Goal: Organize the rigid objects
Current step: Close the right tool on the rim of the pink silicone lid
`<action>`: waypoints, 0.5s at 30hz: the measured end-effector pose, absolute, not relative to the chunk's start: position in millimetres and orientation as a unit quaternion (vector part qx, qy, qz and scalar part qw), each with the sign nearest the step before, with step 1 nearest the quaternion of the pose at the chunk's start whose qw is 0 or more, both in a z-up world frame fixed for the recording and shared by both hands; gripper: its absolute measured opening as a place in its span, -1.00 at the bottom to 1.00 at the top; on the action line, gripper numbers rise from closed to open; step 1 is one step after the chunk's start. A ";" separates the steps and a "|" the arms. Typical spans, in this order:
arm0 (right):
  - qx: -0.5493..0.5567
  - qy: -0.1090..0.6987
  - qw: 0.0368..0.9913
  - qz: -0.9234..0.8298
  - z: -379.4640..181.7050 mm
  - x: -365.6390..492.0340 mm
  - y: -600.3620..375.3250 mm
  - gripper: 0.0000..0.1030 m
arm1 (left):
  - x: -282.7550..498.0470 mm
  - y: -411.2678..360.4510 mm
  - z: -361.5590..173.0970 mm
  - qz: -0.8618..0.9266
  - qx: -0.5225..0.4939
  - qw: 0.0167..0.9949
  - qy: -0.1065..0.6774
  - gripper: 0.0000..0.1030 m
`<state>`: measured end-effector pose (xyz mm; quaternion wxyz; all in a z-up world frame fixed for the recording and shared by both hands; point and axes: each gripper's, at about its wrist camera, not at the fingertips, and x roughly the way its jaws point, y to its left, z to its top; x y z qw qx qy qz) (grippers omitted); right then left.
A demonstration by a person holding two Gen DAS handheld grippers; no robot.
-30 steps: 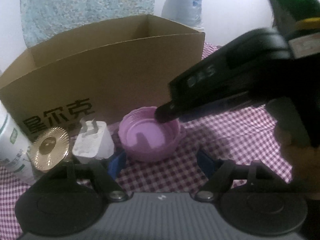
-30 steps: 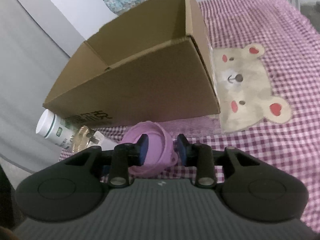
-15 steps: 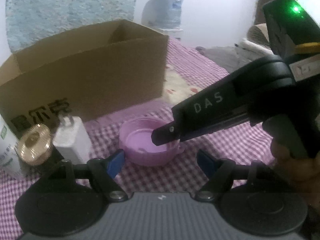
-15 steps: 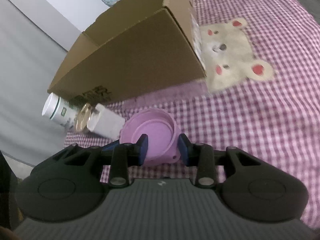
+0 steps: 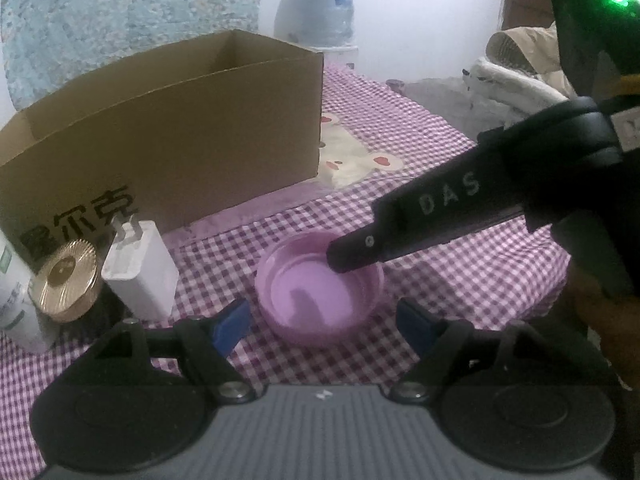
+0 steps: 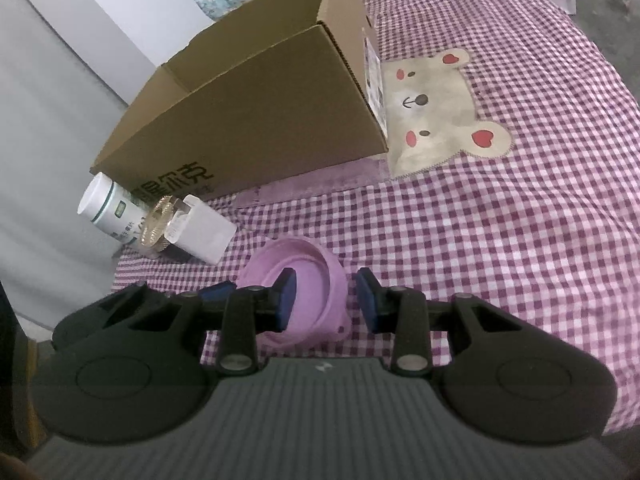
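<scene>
Right tool (image 6: 326, 294) straddles purple lid (image 6: 308, 276) rim, pads not pressing.

White bottle (image 5: 12, 300) at 9 o'clock in the left wrist view: cut by the frame edge, lower part hidden behind the gold-lidded jar (image 5: 66, 276), label print too small to read. Pink lid (image 5: 316, 300): far rim at 1 o'clock covered by the right hand-held gripper (image 5: 352, 256), so contact between its pads and the lid wall can't be judged. Cardboard box (image 6: 248, 120) floor hidden by its near wall in both views.
</scene>
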<state>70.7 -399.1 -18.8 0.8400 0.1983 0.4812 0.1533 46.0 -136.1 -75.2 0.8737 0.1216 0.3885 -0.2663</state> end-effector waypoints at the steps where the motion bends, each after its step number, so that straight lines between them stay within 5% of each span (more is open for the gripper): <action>1: 0.193 0.481 0.841 0.153 -19.2 72.4 -396.7 -0.36 | 47.3 -136.5 -76.5 -0.266 0.124 0.874 0.388 0.58; 9: 0.177 0.483 0.843 0.156 -24.0 79.5 -387.6 -0.42 | 54.4 -141.5 -83.2 -0.267 0.125 0.871 0.392 0.53; 15: 0.164 0.478 0.850 0.151 -25.4 78.4 -386.7 -0.65 | 55.3 -140.9 -83.4 -0.266 0.118 0.874 0.389 0.45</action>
